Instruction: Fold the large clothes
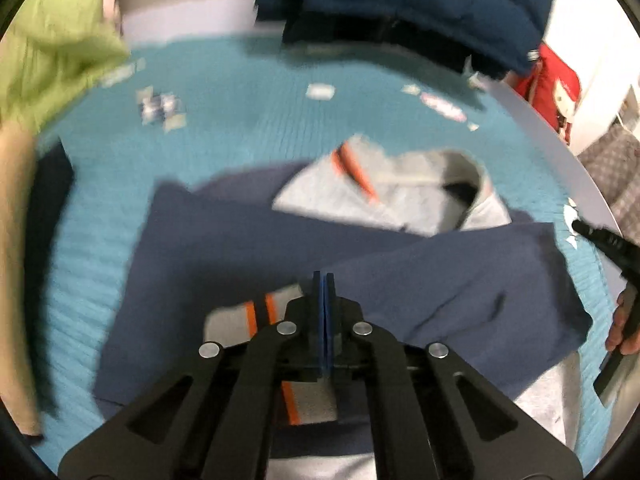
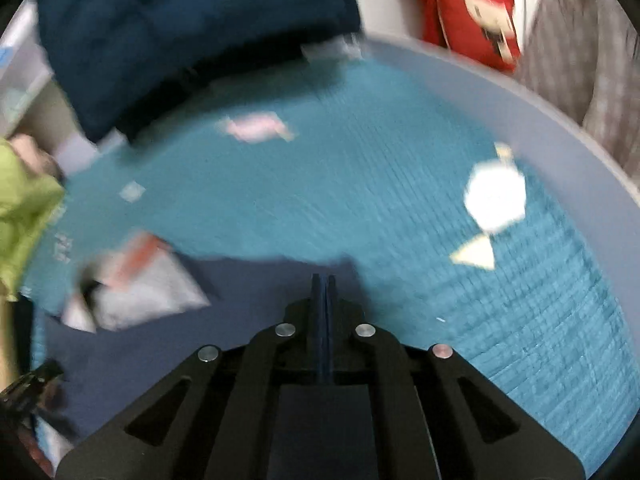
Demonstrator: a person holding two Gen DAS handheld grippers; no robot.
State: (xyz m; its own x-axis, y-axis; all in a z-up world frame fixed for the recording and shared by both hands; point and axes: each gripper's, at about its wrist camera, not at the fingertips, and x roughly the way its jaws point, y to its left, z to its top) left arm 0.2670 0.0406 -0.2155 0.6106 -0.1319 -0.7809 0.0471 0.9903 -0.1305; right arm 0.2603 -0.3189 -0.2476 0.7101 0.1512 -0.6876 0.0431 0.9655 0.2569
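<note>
We see the left gripper [image 1: 324, 280] and right gripper [image 2: 324, 280], jaws together, above the navy-and-grey garment [image 1: 240, 240] on the teal mat [image 1: 224, 120]

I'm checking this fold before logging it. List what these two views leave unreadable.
- Left tongs: shut, but blur hides whether cloth is pinched between them.
- Right tongs: same; navy garment lies beneath, contact unclear.
- Small packets on the teal mat: print blurred.
- Garment's near hem: hidden behind the left tongs' frame.
</note>
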